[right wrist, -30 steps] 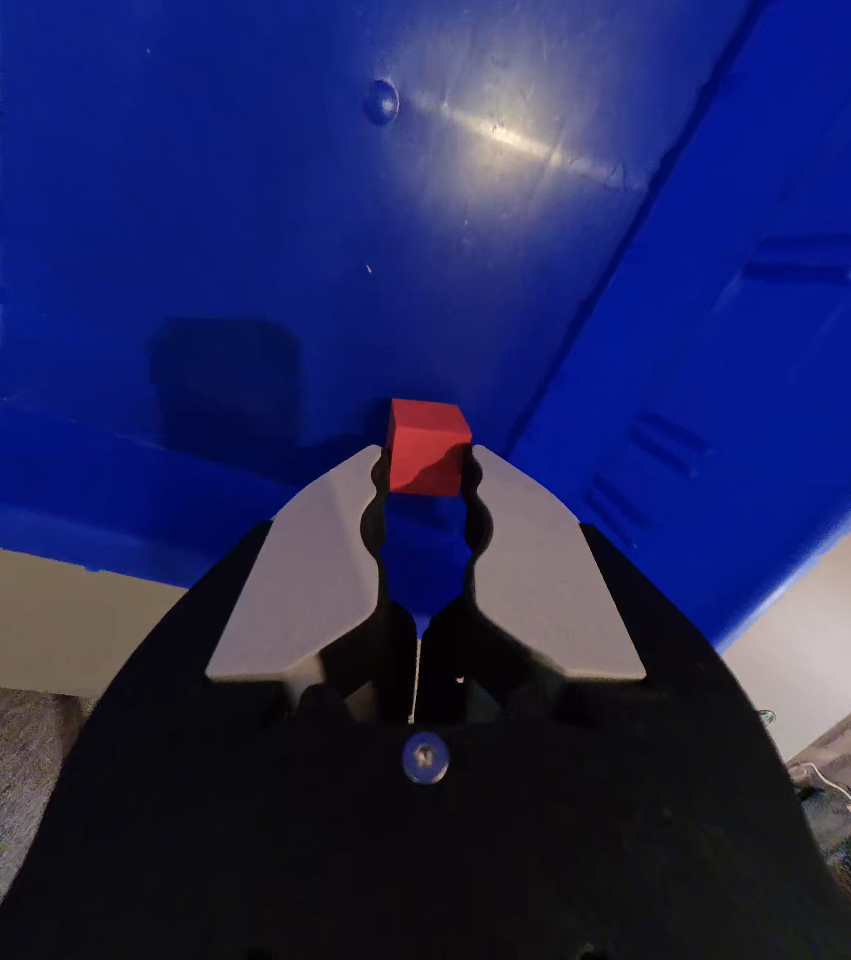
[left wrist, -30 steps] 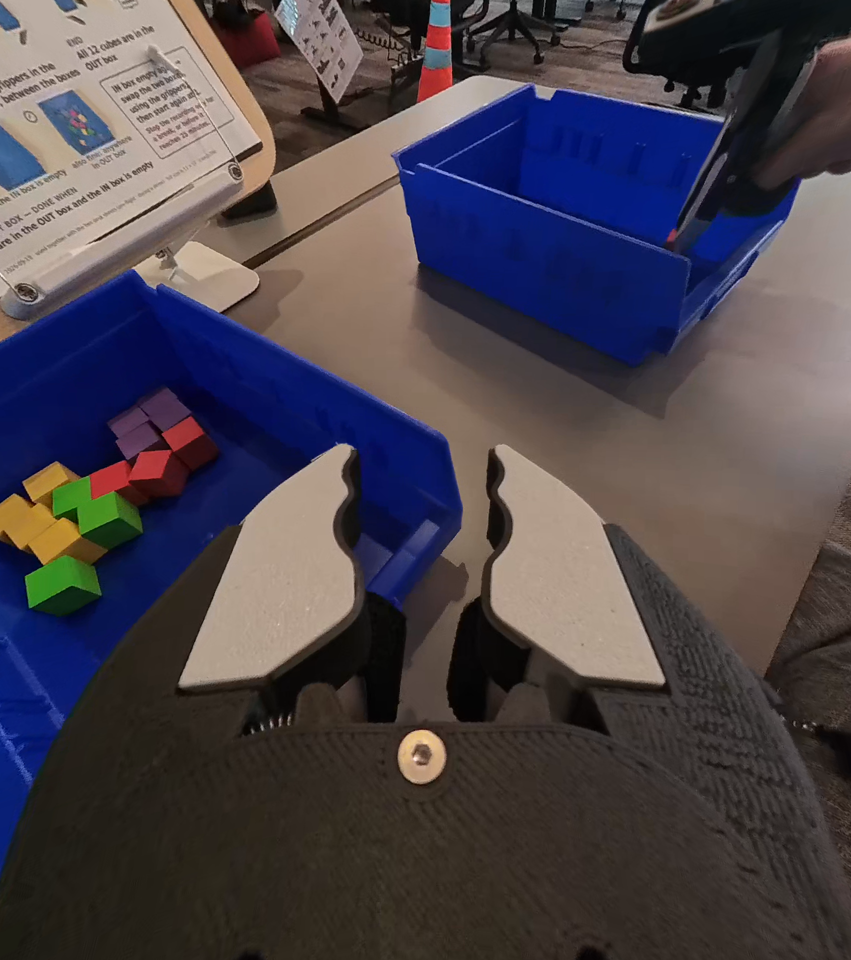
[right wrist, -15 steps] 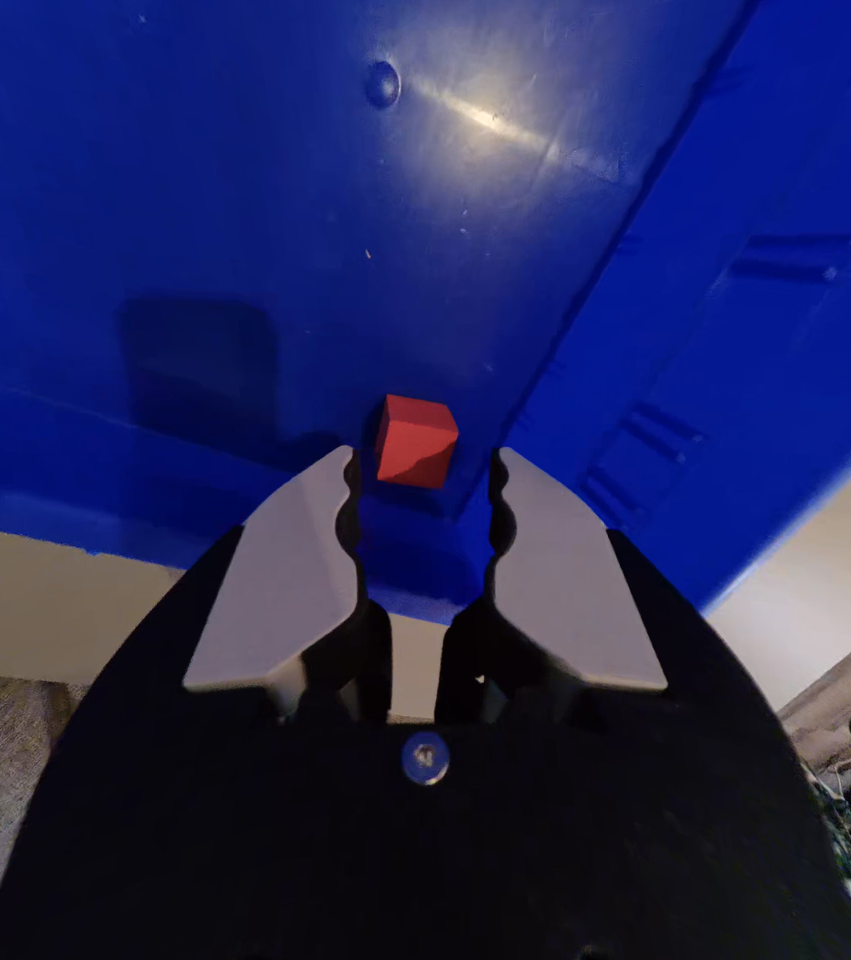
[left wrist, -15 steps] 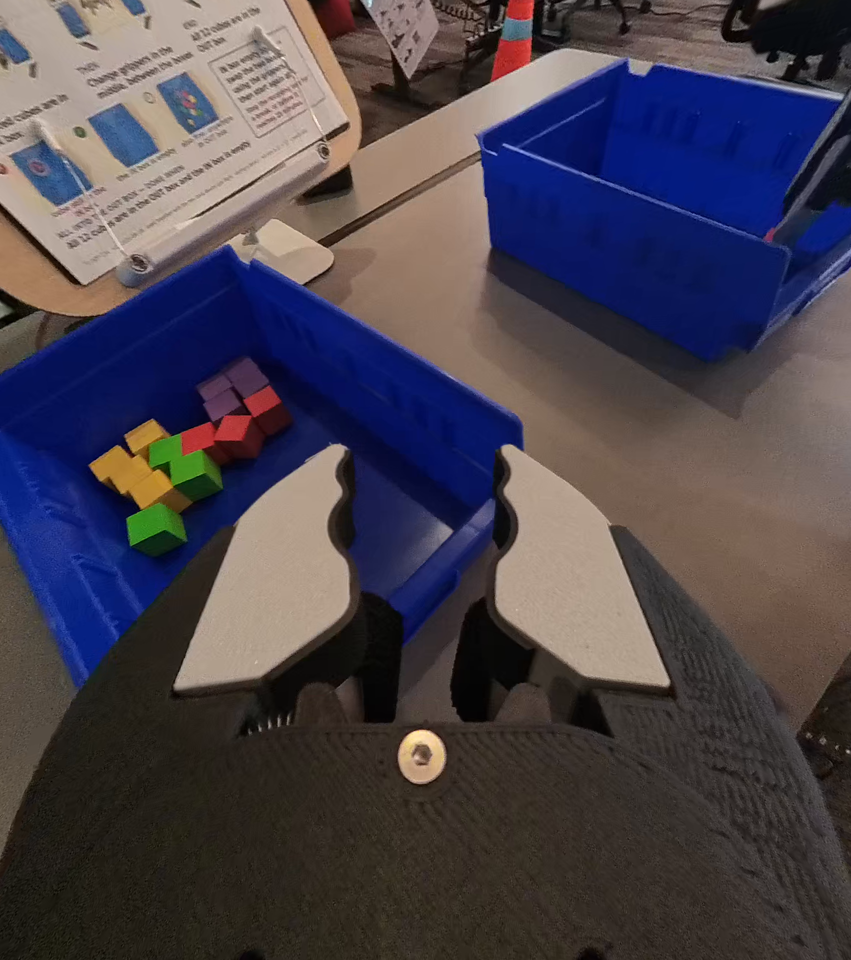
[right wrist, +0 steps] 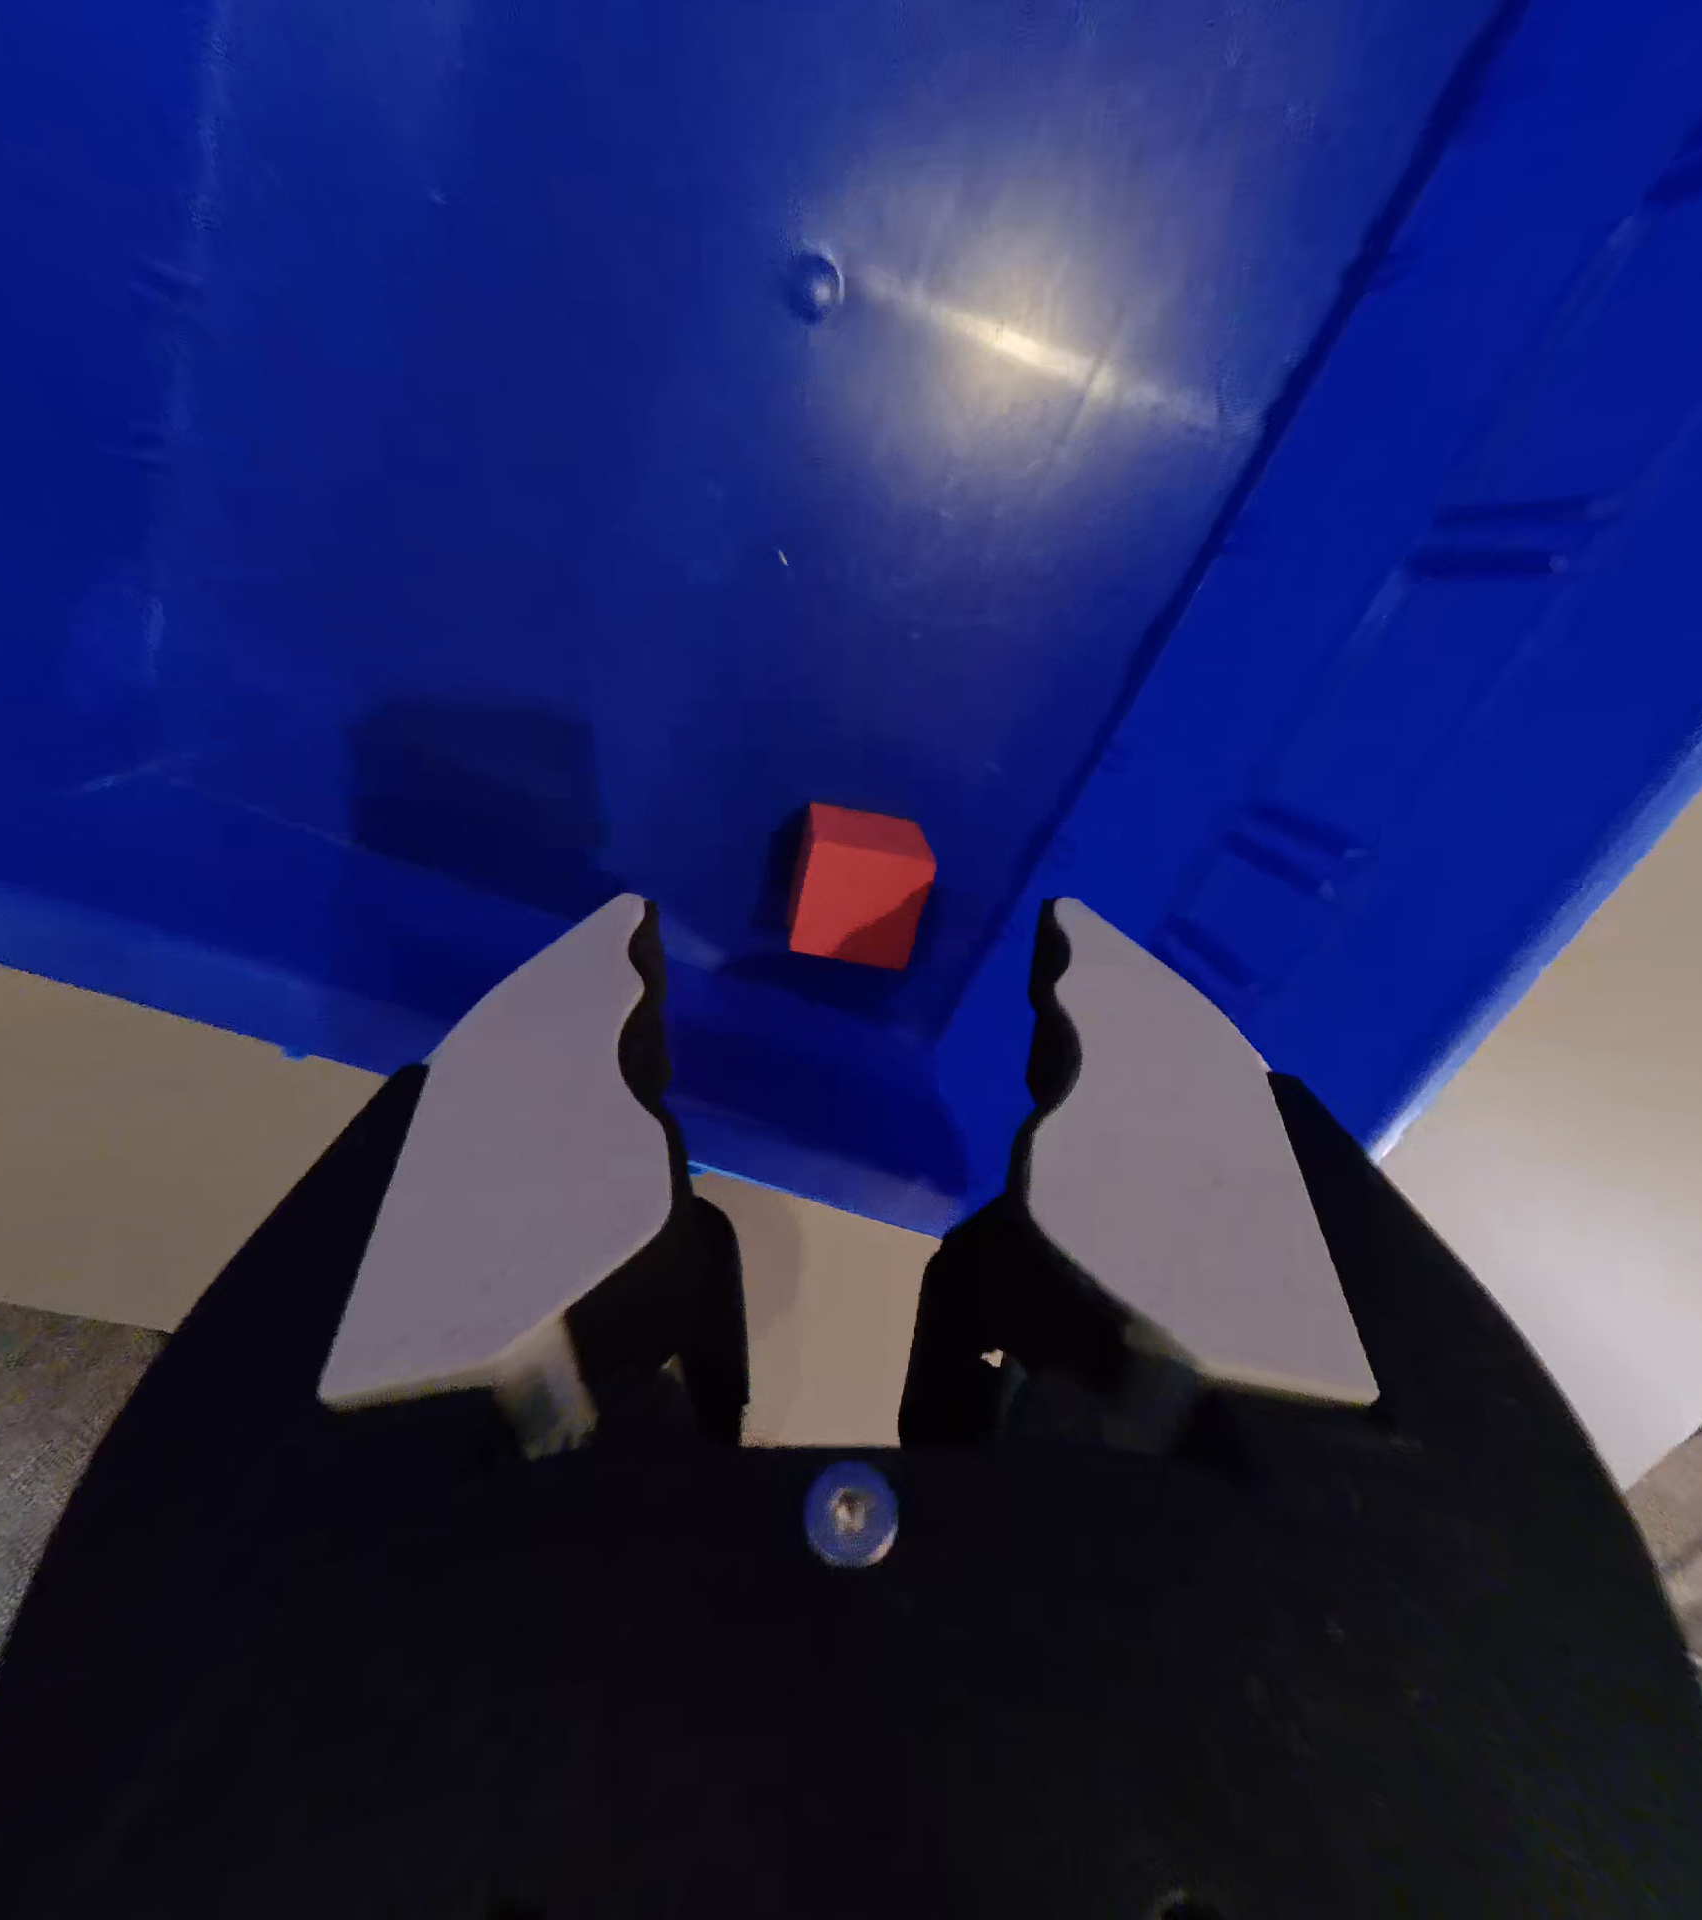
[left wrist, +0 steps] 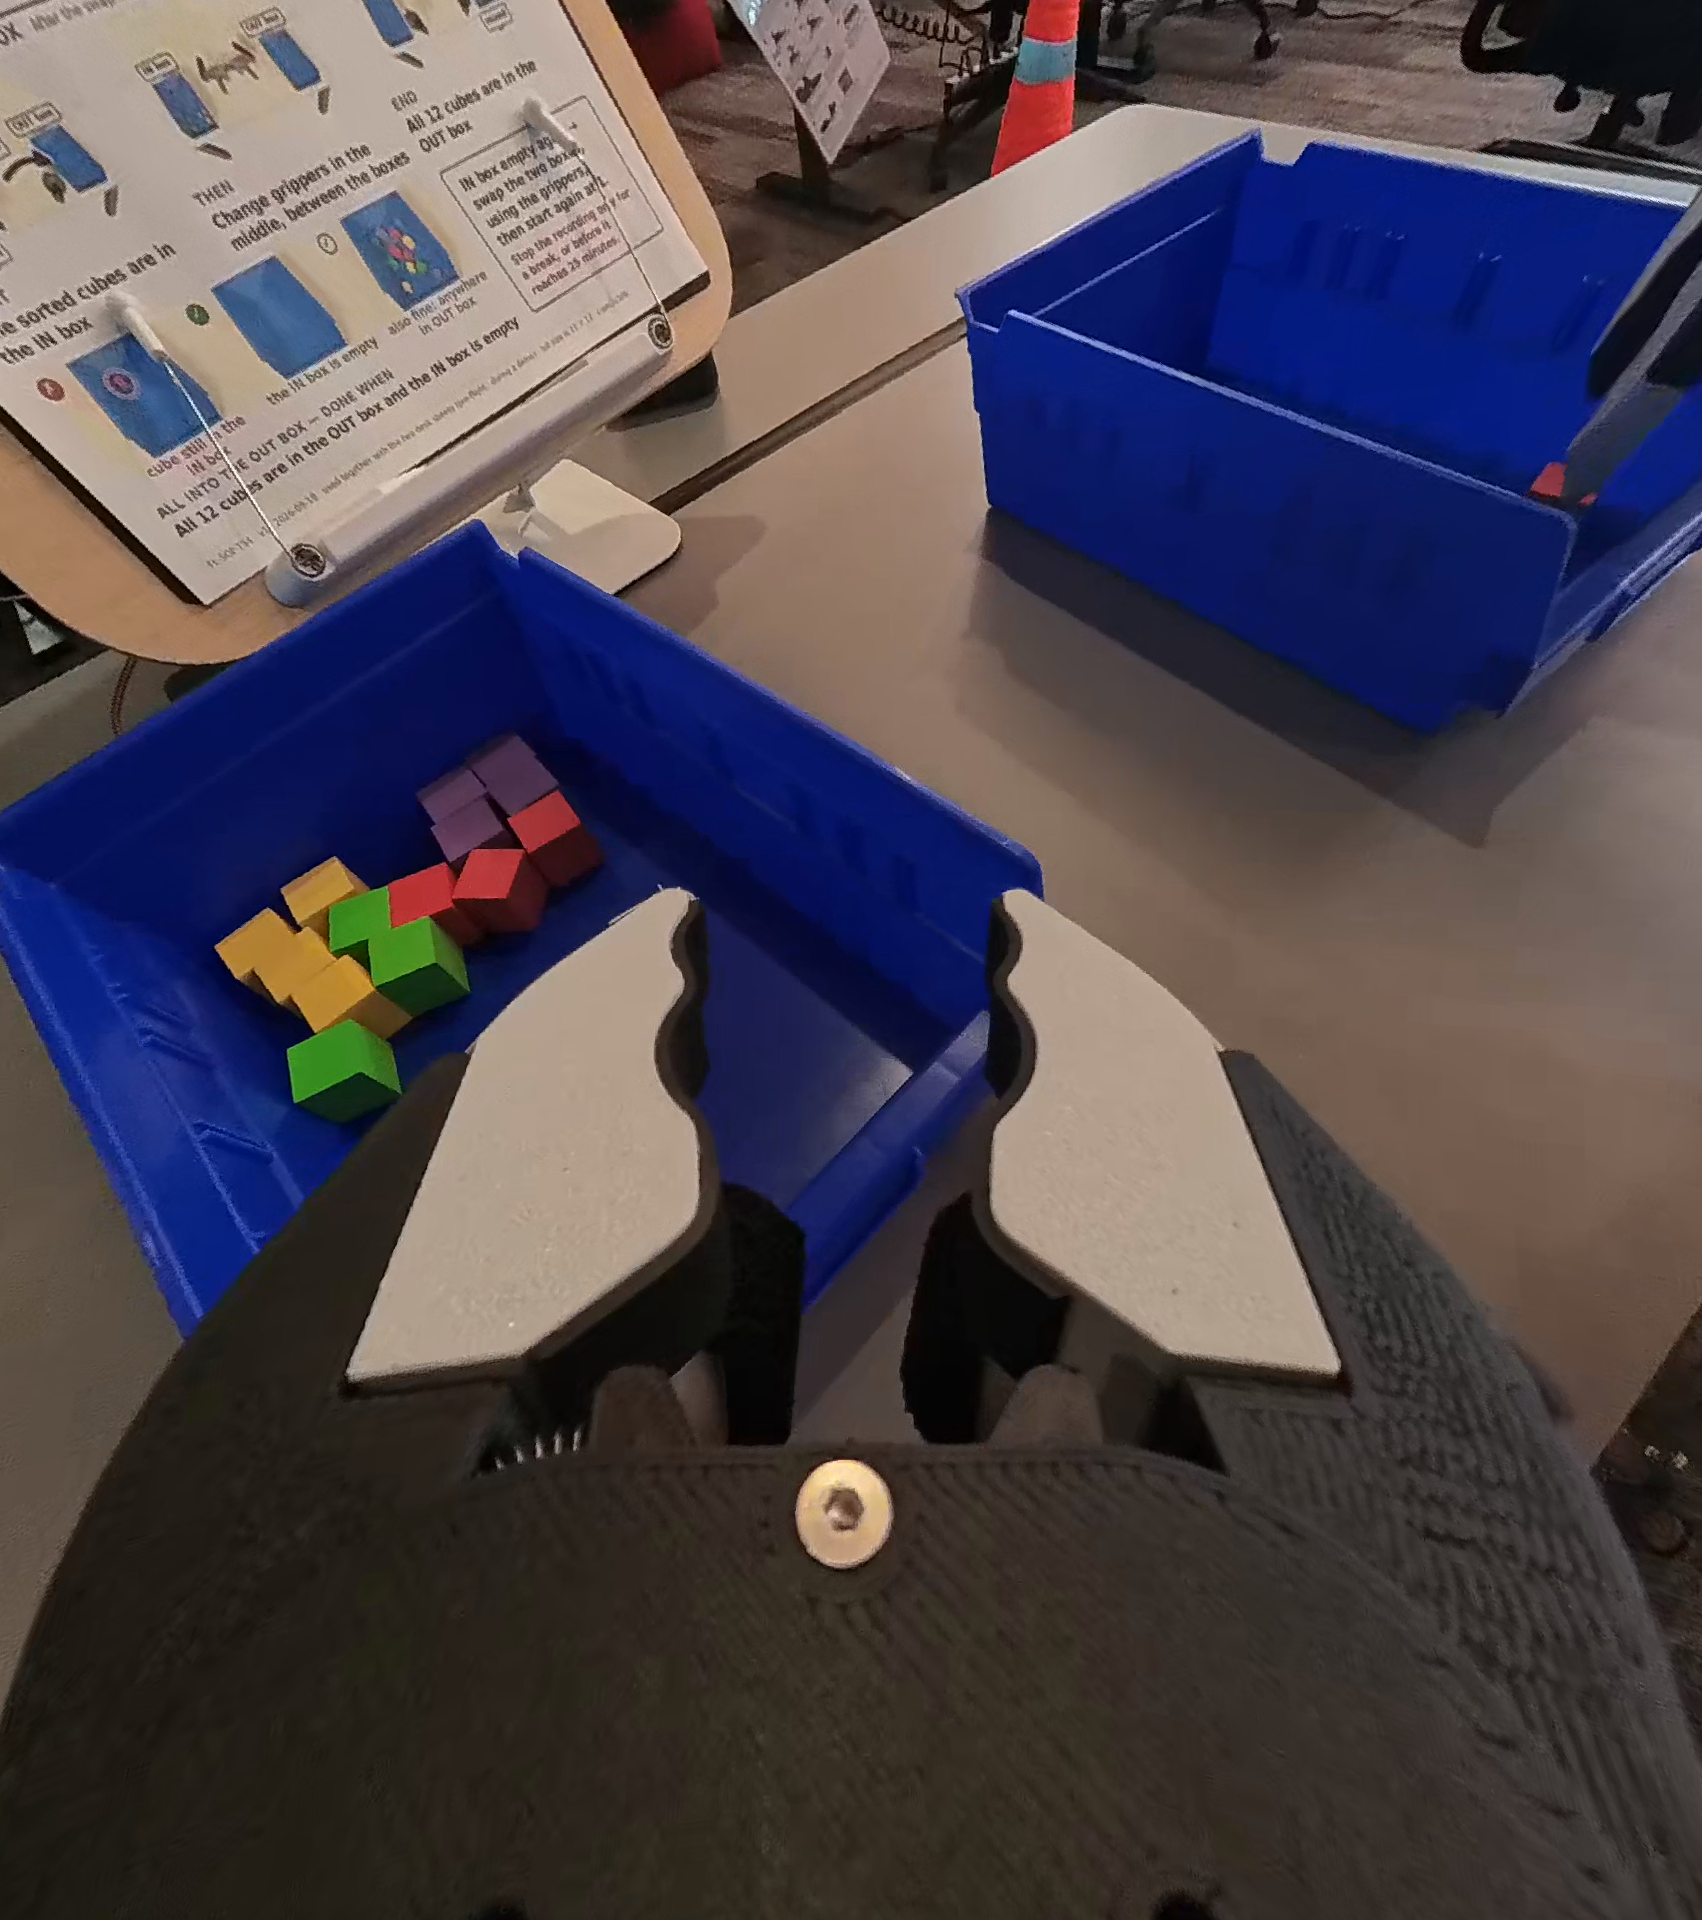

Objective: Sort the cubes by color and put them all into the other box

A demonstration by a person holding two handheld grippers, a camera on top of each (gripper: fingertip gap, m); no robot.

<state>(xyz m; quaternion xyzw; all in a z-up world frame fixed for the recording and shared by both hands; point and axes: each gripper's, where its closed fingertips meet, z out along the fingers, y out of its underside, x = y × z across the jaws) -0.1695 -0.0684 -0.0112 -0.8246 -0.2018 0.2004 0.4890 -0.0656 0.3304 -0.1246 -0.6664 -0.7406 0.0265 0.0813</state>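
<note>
My right gripper (right wrist: 842, 925) is open over the near corner of a blue bin (right wrist: 618, 416). A red cube (right wrist: 857, 883) lies free on the bin floor just beyond the fingertips, touching neither pad. In the left wrist view the same bin (left wrist: 1273, 520) stands at the far right with the right gripper (left wrist: 1595, 457) dipped into it and the red cube (left wrist: 1551, 480) showing at its tip. My left gripper (left wrist: 842, 935) is open and empty above the near right corner of a second blue bin (left wrist: 805, 790), which holds several yellow, green, red and purple cubes (left wrist: 411, 914).
A grey table (left wrist: 1190, 883) carries both bins. An instruction board on a white stand (left wrist: 286, 260) stands behind the near bin. An orange cone (left wrist: 1034, 83) and chairs are on the floor beyond. The table edge runs along the right.
My right gripper let go of the red cube: the pads spread wide and drew back, and the cube now rests on the bin floor. My left gripper drew back and up from the near bin.
</note>
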